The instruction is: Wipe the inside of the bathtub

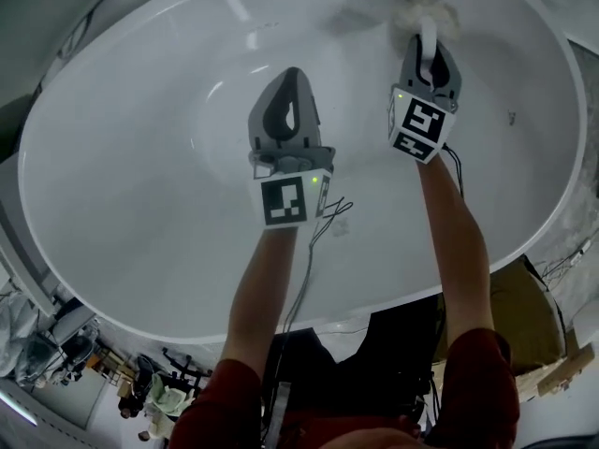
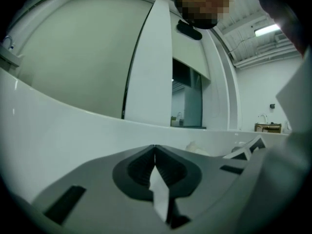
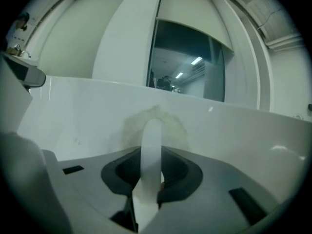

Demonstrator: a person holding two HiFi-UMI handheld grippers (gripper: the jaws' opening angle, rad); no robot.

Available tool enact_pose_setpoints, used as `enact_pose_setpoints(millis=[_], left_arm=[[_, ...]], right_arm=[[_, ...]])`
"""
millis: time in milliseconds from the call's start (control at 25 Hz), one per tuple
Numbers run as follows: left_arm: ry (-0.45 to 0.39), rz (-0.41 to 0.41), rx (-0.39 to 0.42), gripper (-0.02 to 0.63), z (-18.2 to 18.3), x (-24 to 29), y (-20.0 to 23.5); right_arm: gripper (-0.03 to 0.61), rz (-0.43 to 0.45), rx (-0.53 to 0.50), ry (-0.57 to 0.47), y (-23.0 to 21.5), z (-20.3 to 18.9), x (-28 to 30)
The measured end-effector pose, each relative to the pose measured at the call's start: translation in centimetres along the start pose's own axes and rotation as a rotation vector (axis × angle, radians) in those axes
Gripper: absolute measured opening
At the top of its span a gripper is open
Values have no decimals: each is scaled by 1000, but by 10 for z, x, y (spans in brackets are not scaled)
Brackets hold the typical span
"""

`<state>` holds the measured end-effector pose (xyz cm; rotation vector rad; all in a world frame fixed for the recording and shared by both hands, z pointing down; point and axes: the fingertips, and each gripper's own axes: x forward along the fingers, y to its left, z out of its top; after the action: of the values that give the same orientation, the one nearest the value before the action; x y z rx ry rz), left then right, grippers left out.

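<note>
The white oval bathtub [image 1: 140,166] fills the head view, and both grippers are inside it. My right gripper [image 1: 429,43] is shut on the white handle [image 1: 428,52] of a wiping tool. Its pale fluffy pad [image 1: 414,9] presses against the tub's far wall. In the right gripper view the handle [image 3: 151,145] stands upright between the jaws, with the pad [image 3: 156,126] flat on the wall behind it. My left gripper [image 1: 291,75] hovers over the tub floor, left of the right one, shut and holding nothing. Its jaws meet at the tips [image 2: 155,148].
Thin cables [image 1: 328,218] trail from the grippers toward the near rim. Floor clutter [image 1: 56,344] lies outside the tub at lower left, a cardboard box [image 1: 533,316] at lower right. A small dark mark [image 1: 512,117] is on the right inner wall.
</note>
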<state>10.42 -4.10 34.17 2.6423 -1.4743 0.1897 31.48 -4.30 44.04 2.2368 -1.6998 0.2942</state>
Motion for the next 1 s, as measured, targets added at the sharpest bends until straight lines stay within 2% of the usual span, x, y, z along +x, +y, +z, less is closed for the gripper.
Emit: enact_pose_setpoints(millis=[200, 360, 680, 800, 1000], left_arm=[[3, 88, -42, 17, 34, -54, 87], [-16, 207, -33, 15, 58, -101, 178], [-49, 342, -39, 17, 103, -178, 329], [-46, 417, -41, 17, 100, -205, 379], [-69, 483, -57, 15, 103, -234, 440]], right_arm=[[92, 89, 34, -33, 102, 57, -55], [92, 224, 28, -81, 214, 106, -77], [92, 430, 11, -164, 423, 190, -114], [92, 511, -8, -188, 494, 205, -120], [92, 559, -33, -195, 574, 216, -109]])
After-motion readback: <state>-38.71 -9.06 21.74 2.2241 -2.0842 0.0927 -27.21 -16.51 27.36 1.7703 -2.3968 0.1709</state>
